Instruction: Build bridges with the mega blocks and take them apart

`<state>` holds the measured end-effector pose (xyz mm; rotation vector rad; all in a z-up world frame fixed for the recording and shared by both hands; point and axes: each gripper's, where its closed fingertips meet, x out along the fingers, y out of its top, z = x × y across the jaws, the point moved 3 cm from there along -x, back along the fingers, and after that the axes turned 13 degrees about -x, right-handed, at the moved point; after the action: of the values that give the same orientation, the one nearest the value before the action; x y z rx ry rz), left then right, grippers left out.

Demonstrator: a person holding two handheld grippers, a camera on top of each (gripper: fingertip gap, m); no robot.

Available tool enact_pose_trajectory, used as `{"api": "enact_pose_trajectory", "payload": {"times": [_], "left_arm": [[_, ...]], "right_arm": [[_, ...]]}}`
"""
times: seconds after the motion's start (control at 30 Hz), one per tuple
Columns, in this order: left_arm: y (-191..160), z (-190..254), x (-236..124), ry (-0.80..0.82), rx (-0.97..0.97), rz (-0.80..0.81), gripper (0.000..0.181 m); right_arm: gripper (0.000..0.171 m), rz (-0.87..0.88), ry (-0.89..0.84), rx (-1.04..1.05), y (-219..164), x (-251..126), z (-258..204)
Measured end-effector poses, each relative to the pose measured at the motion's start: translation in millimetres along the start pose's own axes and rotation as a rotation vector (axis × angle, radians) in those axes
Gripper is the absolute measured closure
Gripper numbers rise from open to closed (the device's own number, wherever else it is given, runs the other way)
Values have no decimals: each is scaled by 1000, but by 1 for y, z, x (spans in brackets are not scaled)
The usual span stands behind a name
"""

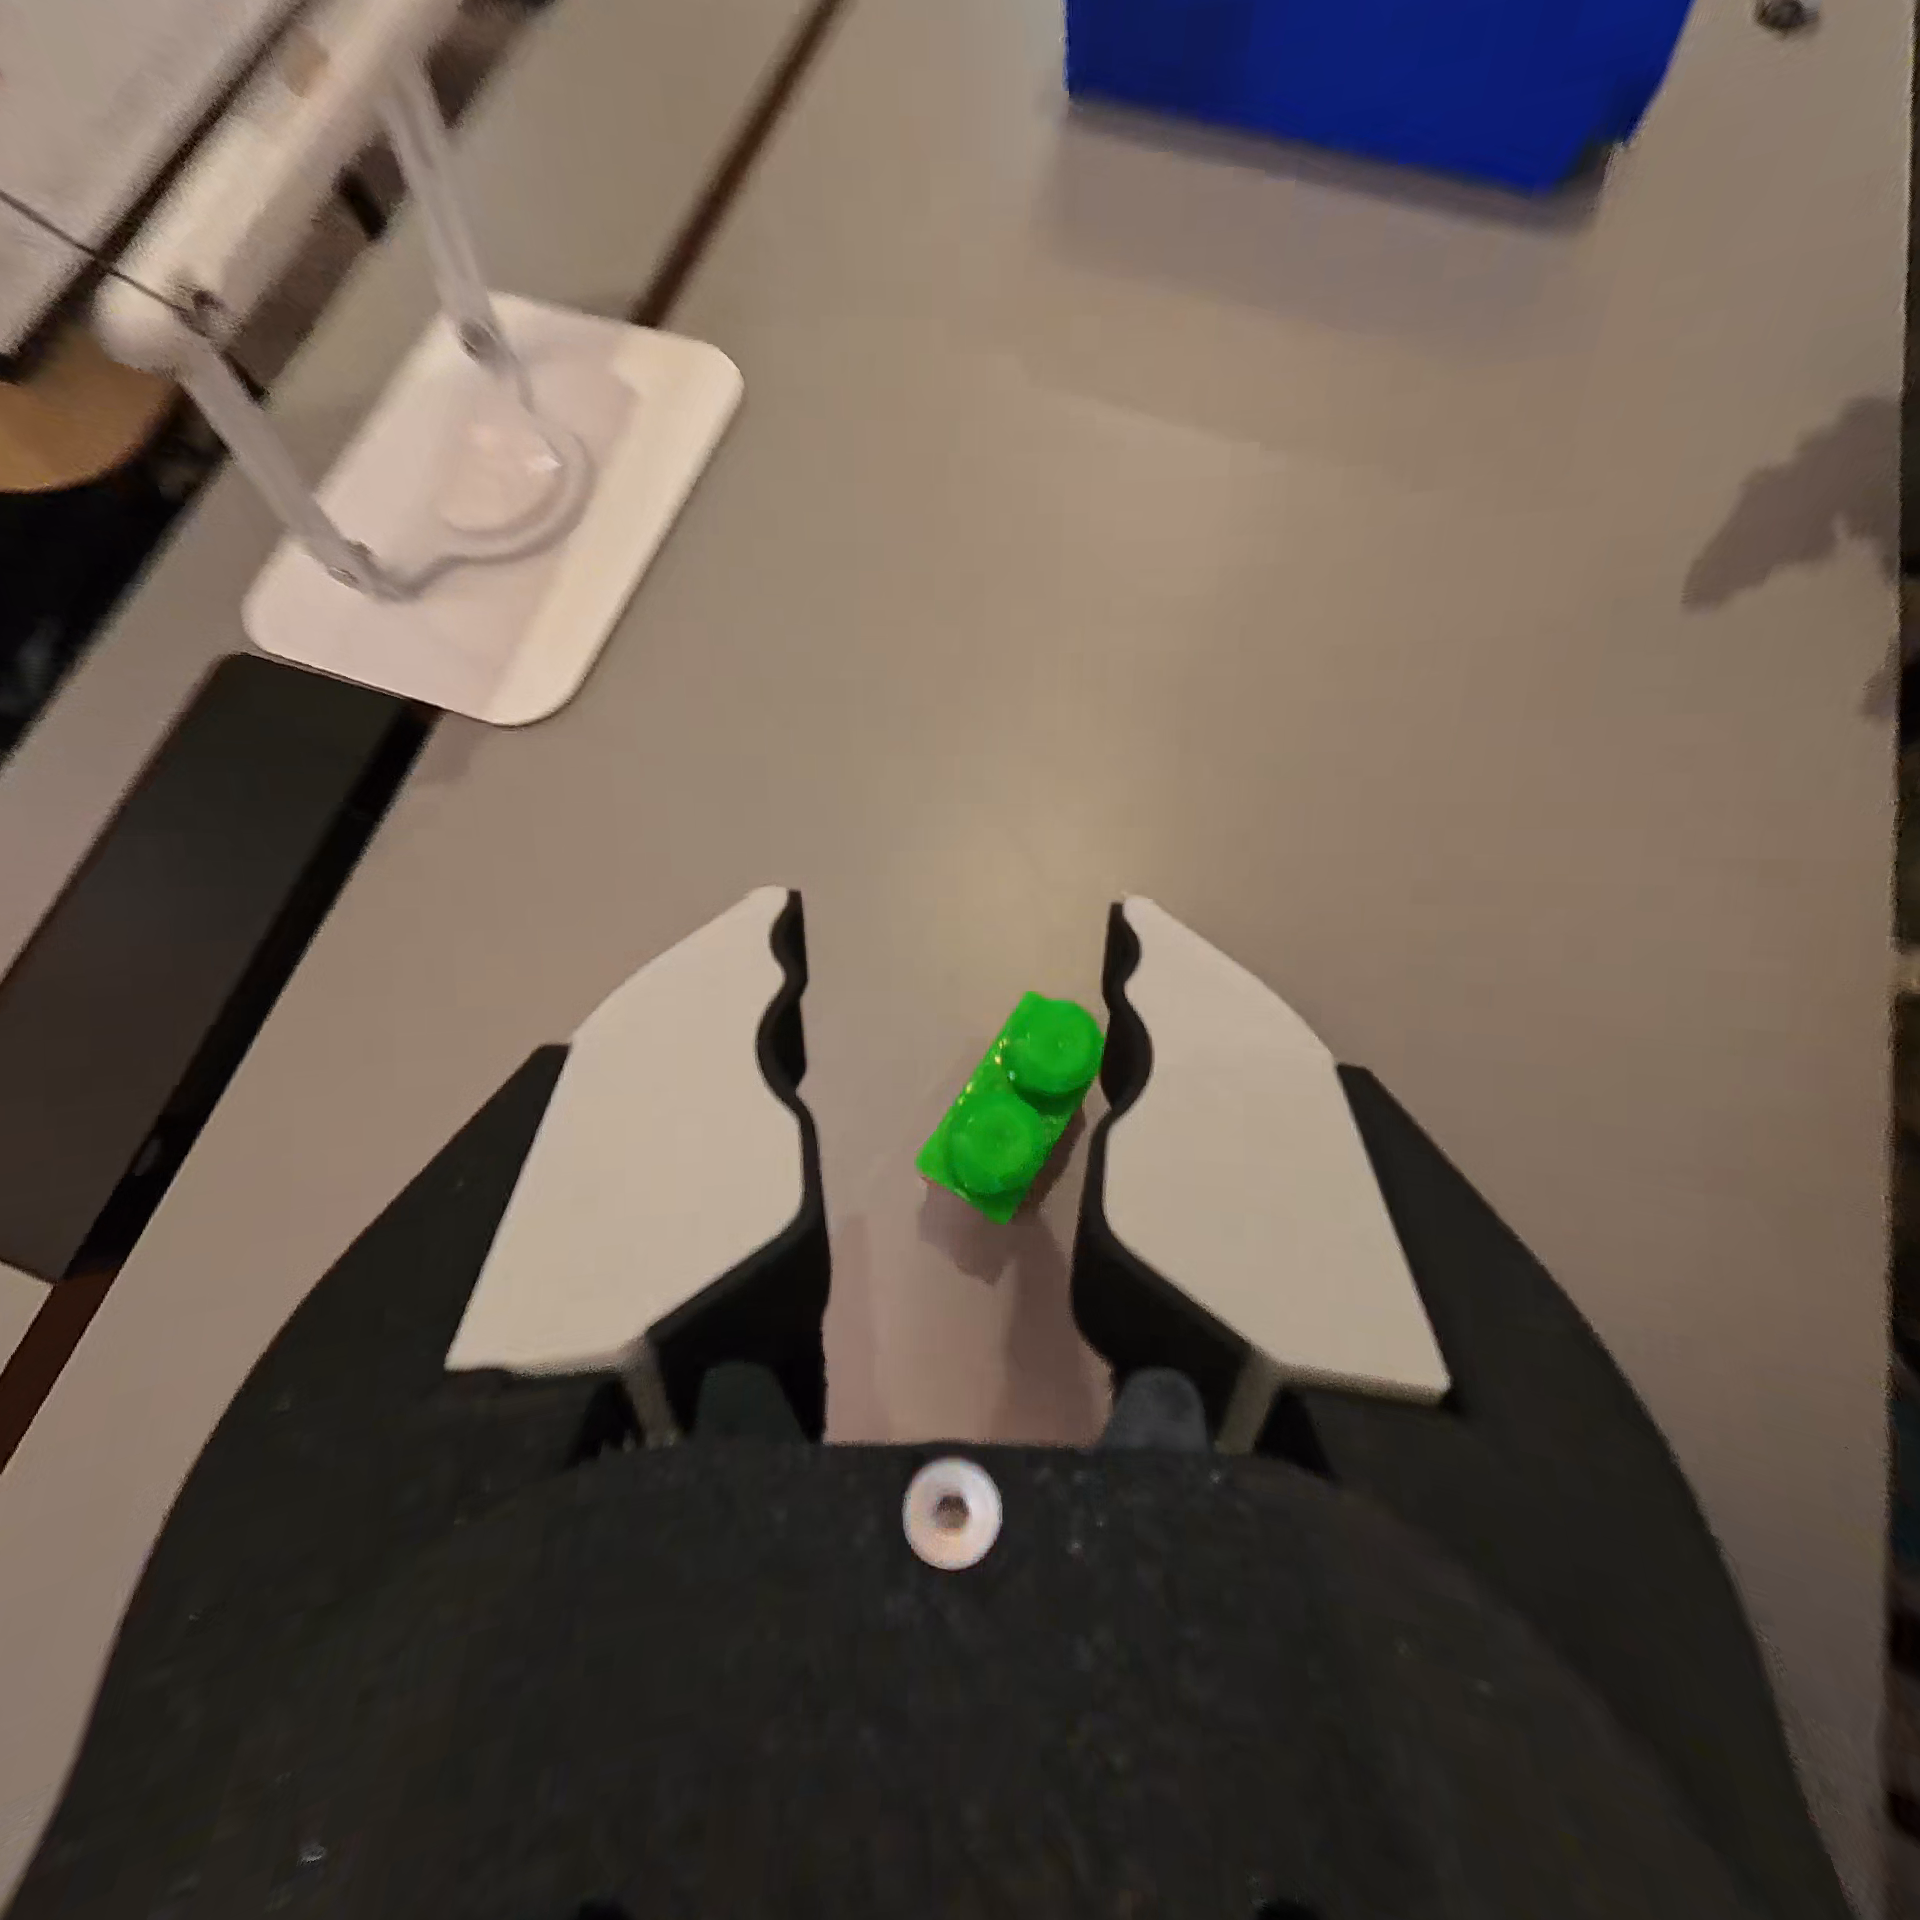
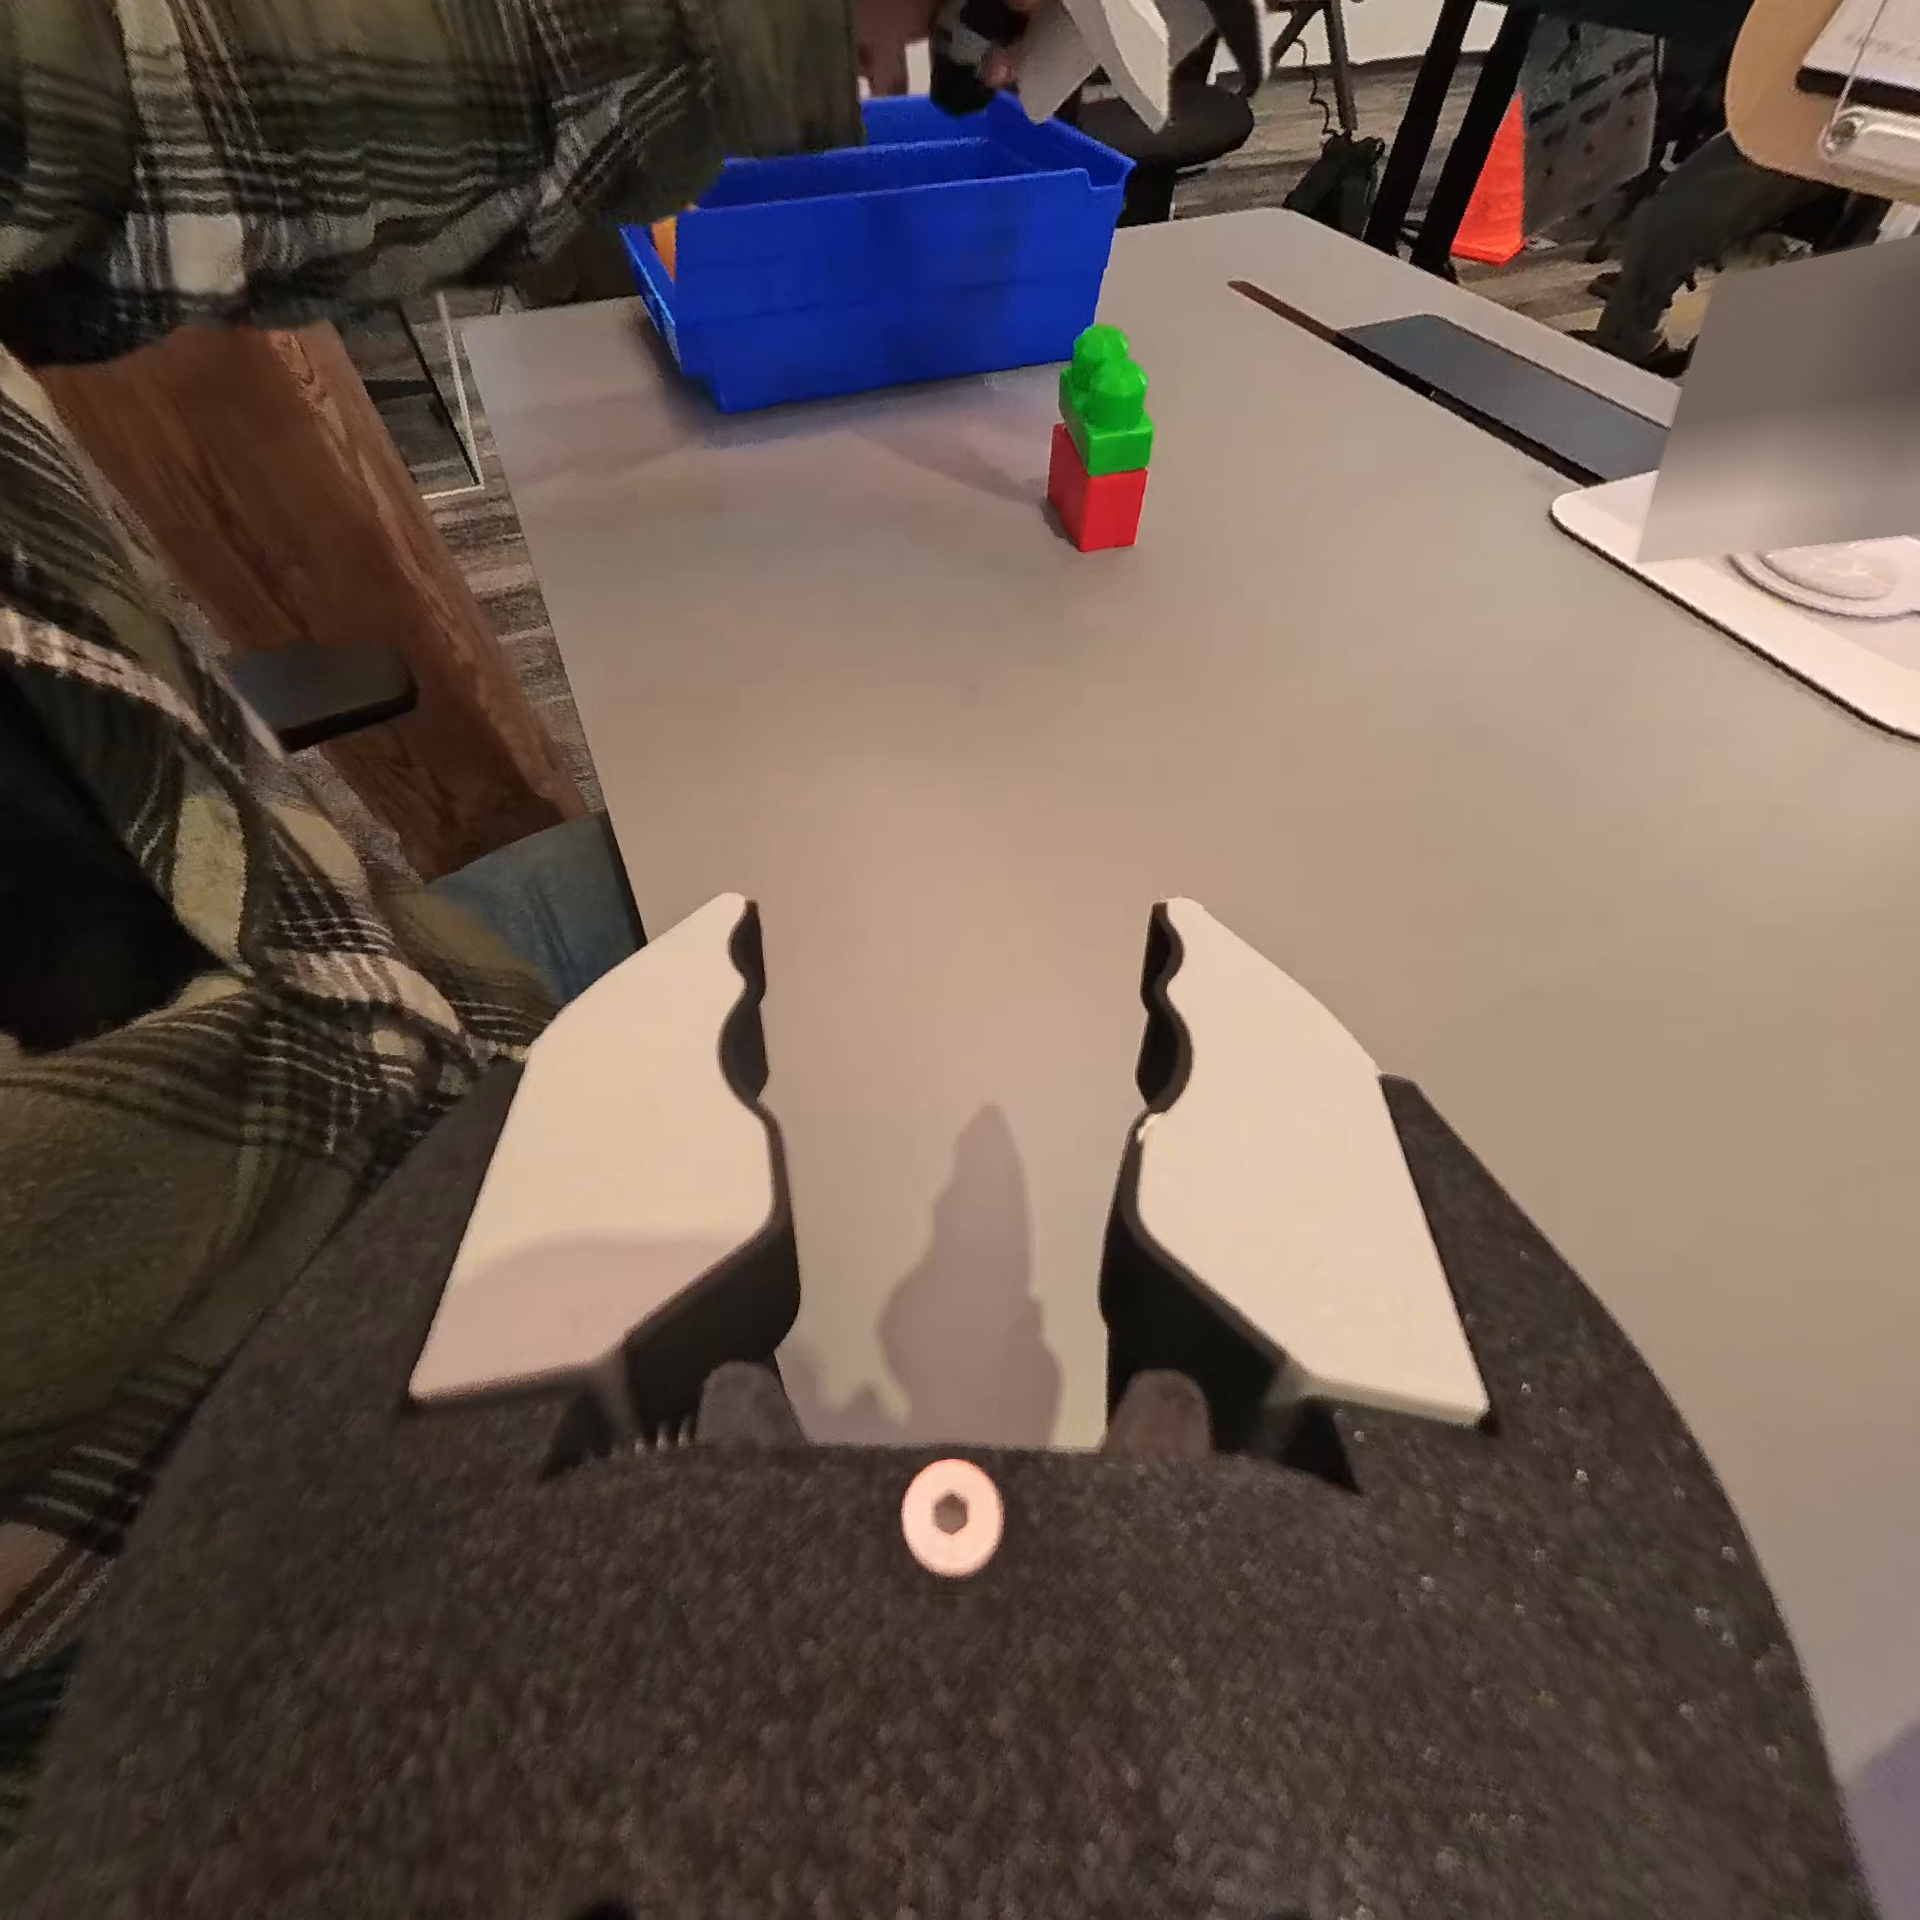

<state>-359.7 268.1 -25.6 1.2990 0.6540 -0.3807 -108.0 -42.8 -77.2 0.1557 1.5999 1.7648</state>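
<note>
**A:** The green block (image 2: 1105, 400) sat on top of the red block (image 2: 1095, 502), a two-piece stack out on the grey table (image 2: 935, 727), at about twelve o'clock from the right gripper (image 2: 951, 925) and well apart from it.

**B:** And from above, in the left wrist view, only the green block (image 1: 1010, 1103) showed, two studs up, lying aslant between the fingers of the left gripper (image 1: 954, 920).

**A:** Did it have a hold?

**B:** No. The left gripper was spread wide and pointed steeply down over the stack. The block looked just beside the finger at three o'clock; whether they touched, I couldn't tell.

**A:** The right gripper was parted too, nothing in it, held low and nearly level over the table's near end.

**B:** Beyond the stack, at eleven o'clock, stood the blue bin (image 2: 883, 270), with the other gripper up above it.

**A:** A plaid sleeve (image 2: 208, 935) filled nine o'clock, and a white stand base (image 2: 1766, 634) lay at two o'clock.
</note>
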Motion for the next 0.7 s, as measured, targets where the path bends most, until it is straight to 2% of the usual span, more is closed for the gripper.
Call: {"api": "enact_pose_trajectory", "payload": {"times": [0.13,0.27,0.5,0.7], "left_arm": [[-13,5,-4,53,-15,136,127],[-31,8,3,-1,-30,183,130],[-68,2,26,-55,15,32,127],[-90,-10,40,-110,-25,-51,135]], "right_arm": [[102,-3,22,-17,6,5,0],[102,-15,35,-30,10,8,0],[101,-26,26,-33,14,8,-1],[101,-38,24,-35,15,9,-2]]}}
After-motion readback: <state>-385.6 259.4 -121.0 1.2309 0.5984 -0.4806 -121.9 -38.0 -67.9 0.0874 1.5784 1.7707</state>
